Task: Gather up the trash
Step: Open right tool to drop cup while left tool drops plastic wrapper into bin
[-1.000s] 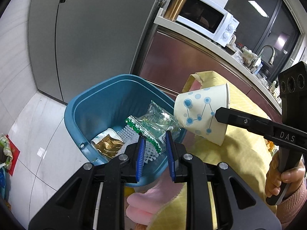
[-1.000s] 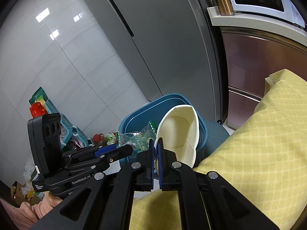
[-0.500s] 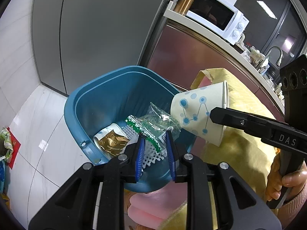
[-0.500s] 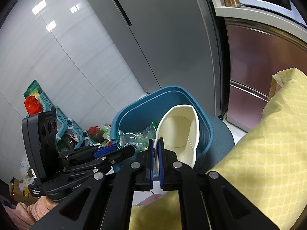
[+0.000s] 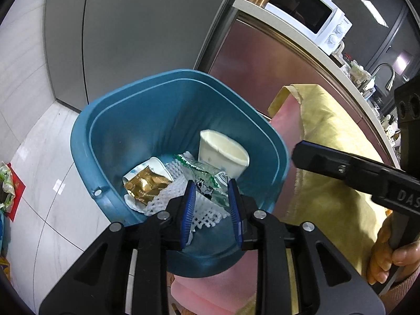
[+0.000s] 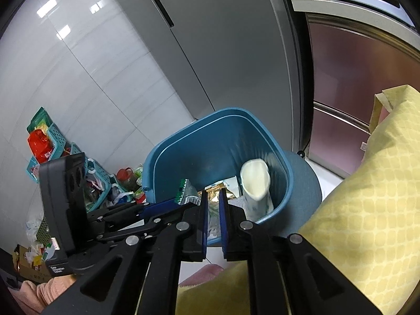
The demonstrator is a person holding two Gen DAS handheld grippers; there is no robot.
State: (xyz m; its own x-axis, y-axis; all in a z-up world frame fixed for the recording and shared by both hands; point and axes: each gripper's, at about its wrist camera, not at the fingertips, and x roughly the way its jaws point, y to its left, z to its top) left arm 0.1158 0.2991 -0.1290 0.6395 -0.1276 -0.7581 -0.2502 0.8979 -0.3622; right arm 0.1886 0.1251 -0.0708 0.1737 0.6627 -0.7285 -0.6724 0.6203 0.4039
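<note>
Left fingers: blue-padded fingers [image 5: 189,204] of the left gripper [image 5: 211,206] stand parted above the near rim of the bin, with the clear green-printed plastic wrapper showing between the pads; from these views I cannot tell whether the pads press it or only frame it.
Right fingers: right gripper [image 6: 214,218] has its blue pads set a narrow gap apart with nothing between them; in the left wrist view its black finger reaches in from 3 o'clock, just beside the bin's right rim.
Bin: round-cornered blue plastic trash bin [image 5: 126,120] on the pale tiled floor, at 12 o'clock of both grippers.
Cup: white paper cup with a blue dot pattern [image 5: 223,155] lies inside the bin, mouth up and leaning against the wall at 2 o'clock, blurred in the right wrist view.
Wrapper: clear plastic wrapper with green edge print [image 5: 207,178] sits over the heap at the near side of the bin.
Other trash: gold foil packet [image 5: 145,185] at 9 o'clock of the wrapper, resting on white foam fruit netting [image 5: 168,199].
Surface: yellow quilted cloth [image 6: 367,210] covers the surface at 3 o'clock of the bin.
Background: grey refrigerator door [image 5: 136,34] behind the bin; white microwave oven [image 5: 312,18] at 1 o'clock.
</note>
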